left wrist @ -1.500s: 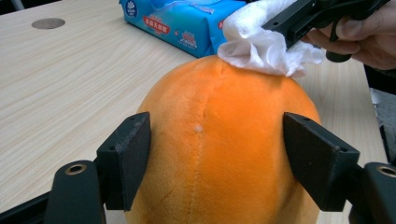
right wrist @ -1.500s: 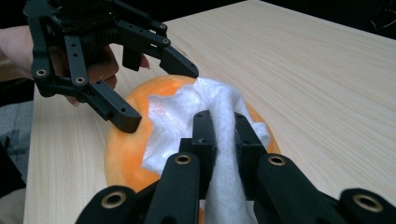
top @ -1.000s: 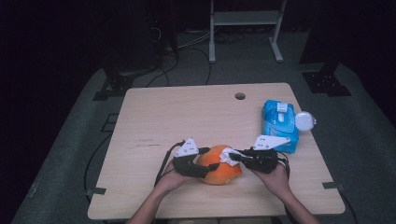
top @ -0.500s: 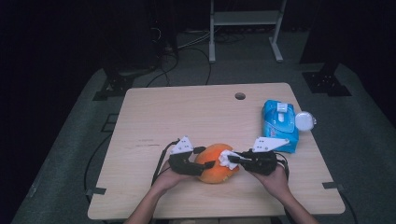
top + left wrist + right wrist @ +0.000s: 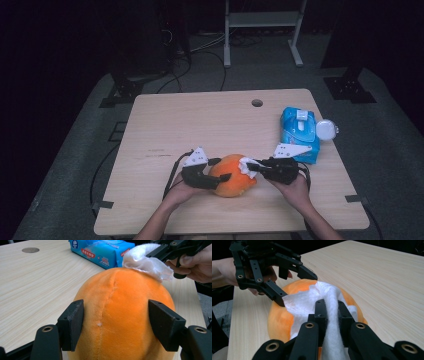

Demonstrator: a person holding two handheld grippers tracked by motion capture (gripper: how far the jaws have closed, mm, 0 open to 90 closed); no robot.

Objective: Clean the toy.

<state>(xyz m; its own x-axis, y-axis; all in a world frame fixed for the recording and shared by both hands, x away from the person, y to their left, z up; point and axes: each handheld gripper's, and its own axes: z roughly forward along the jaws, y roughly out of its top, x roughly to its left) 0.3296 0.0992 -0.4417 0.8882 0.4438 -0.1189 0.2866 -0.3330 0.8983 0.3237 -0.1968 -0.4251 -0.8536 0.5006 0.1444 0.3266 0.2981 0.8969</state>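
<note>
The wooden table (image 5: 200,120) carries a blue pack of wipes (image 5: 300,134) toward its far right, and near the front edge, about midway across, sits an orange plush ball (image 5: 231,176). Both forearms reach in from the near side, each hand lying low and level, pointing inward at the ball. The left gripper (image 5: 116,322) clamps the ball between its jaws — partly spread, pads pressed into the plush on either side. The right gripper (image 5: 331,312) is pinched tight on a white wipe (image 5: 312,300), laid against the ball's top right.
</note>
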